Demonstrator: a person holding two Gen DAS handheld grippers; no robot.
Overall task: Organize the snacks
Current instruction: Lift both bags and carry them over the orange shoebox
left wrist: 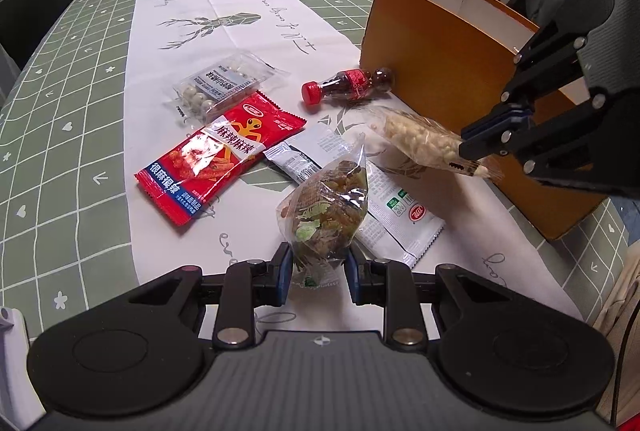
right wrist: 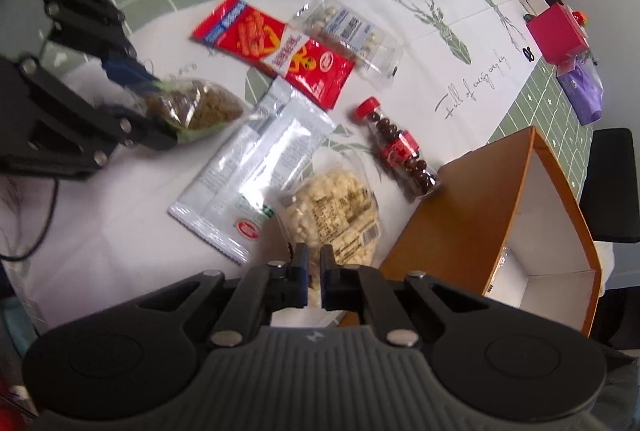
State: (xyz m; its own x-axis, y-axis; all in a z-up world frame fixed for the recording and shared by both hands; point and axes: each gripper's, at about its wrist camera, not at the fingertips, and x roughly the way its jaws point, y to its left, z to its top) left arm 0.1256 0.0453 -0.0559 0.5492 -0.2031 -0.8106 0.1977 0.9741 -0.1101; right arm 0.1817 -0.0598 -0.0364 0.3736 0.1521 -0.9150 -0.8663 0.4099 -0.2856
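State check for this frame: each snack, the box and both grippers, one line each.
left gripper: shut on raisin bag
raisin bag: held, lifted
right gripper: shut on popcorn bag
popcorn bag: held by its edge, lifted
orange box: open, looks empty
candy bottle: capped, lying on its side
red snack packet: sealed, flat
white sachets: flat

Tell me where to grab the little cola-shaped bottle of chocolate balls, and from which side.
Grip the bottle across its narrow labelled waist, coming from above. It lies on its side with its base close against the orange box, so only the top and the red cap end look free.
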